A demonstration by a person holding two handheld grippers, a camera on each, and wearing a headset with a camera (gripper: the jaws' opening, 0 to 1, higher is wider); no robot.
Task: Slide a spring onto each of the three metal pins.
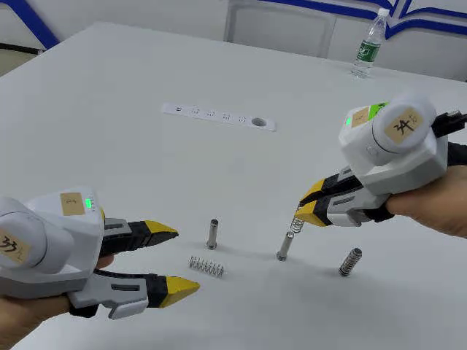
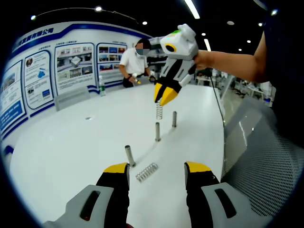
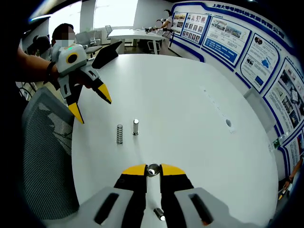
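Observation:
Three metal pins stand on the white table (image 1: 131,146). The left pin (image 1: 212,233) (image 2: 129,155) (image 3: 136,127) is bare, with a loose spring (image 1: 206,266) (image 2: 146,172) (image 3: 119,133) lying beside it. My right gripper (image 1: 305,209) (image 2: 165,95) (image 3: 153,170) is shut on a spring (image 1: 297,224) (image 2: 159,110) (image 3: 153,169), which hangs just above the top of the middle pin (image 1: 284,246) (image 2: 157,131). The right pin (image 1: 350,261) (image 2: 174,118) (image 3: 159,213) wears a spring. My left gripper (image 1: 175,260) (image 2: 156,168) (image 3: 90,102) is open and holds nothing, just left of the loose spring.
A white power strip (image 1: 219,117) lies farther back on the table. A water bottle (image 1: 370,44) stands at the far right edge. A mesh chair (image 2: 256,156) (image 3: 47,152) sits beside the table. A person (image 2: 133,61) is at the far end.

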